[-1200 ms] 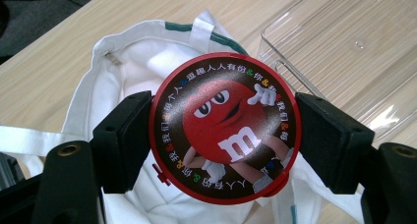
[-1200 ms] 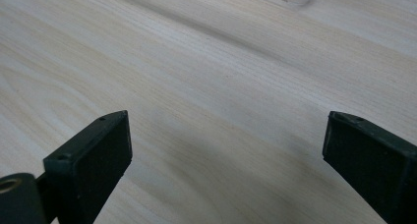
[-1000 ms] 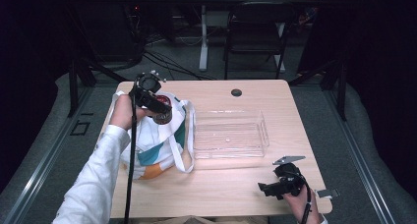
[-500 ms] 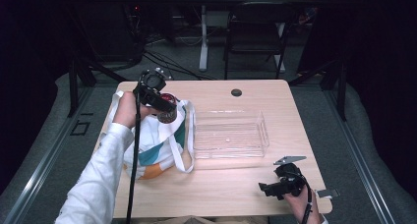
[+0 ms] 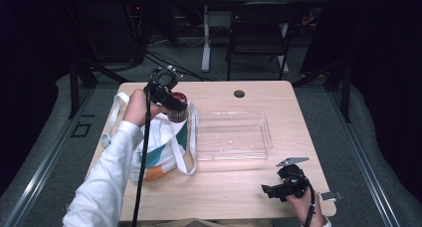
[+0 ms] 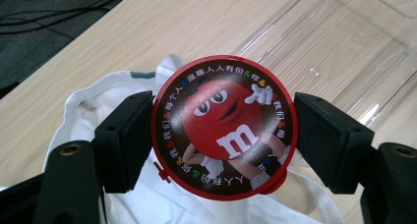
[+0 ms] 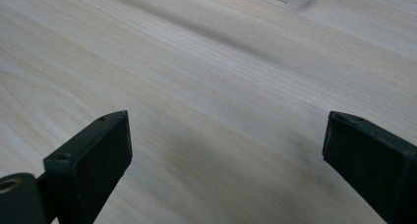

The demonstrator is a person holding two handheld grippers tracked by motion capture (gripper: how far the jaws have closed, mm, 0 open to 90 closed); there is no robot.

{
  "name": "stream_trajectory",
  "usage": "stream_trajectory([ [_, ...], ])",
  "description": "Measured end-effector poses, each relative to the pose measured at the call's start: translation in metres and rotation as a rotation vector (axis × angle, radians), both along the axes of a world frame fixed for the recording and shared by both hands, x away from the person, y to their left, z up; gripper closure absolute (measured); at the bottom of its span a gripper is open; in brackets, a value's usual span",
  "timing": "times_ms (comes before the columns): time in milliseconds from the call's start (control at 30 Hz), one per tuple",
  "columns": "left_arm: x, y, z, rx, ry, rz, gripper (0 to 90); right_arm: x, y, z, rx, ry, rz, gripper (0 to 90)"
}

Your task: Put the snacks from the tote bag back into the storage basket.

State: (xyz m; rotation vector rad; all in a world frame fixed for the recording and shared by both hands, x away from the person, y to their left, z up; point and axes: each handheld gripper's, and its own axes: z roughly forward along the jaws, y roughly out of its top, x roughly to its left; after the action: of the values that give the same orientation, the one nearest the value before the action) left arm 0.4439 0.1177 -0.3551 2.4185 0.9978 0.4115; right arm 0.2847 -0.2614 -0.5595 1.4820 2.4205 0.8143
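Two black jaws of the left claw (image 6: 223, 135) clamp a round red candy tin (image 6: 223, 128) by its rim, one pad on each side, its printed lid facing the camera and the tin raised clear above the open mouth of a white tote bag (image 5: 161, 147) at the left of the tabletop (image 5: 224, 192). Just beside the bag lies a clear plastic tray (image 5: 233, 137), well apart from the right claw (image 5: 278, 189), whose jaws stand wide open with nothing between them, low over bare tabletop near the front right corner.
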Motion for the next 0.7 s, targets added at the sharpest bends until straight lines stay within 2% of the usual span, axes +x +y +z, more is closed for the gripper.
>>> stream_trajectory([
  [233,0.006,-0.007,-0.003,-0.004,0.009,-0.002,27.0,-0.001,-0.003,-0.001,-0.001,0.004,-0.006,4.1],
  [267,0.008,-0.010,-0.005,-0.002,0.025,-0.005,27.0,-0.005,-0.006,0.000,0.006,-0.002,-0.014,4.1],
  [333,0.010,-0.015,-0.008,0.000,0.029,-0.011,27.0,-0.007,-0.008,0.001,0.010,-0.005,-0.018,4.1],
  [700,0.009,-0.035,-0.015,-0.010,0.037,-0.040,27.0,-0.009,-0.007,0.001,0.011,-0.012,-0.017,4.1],
])
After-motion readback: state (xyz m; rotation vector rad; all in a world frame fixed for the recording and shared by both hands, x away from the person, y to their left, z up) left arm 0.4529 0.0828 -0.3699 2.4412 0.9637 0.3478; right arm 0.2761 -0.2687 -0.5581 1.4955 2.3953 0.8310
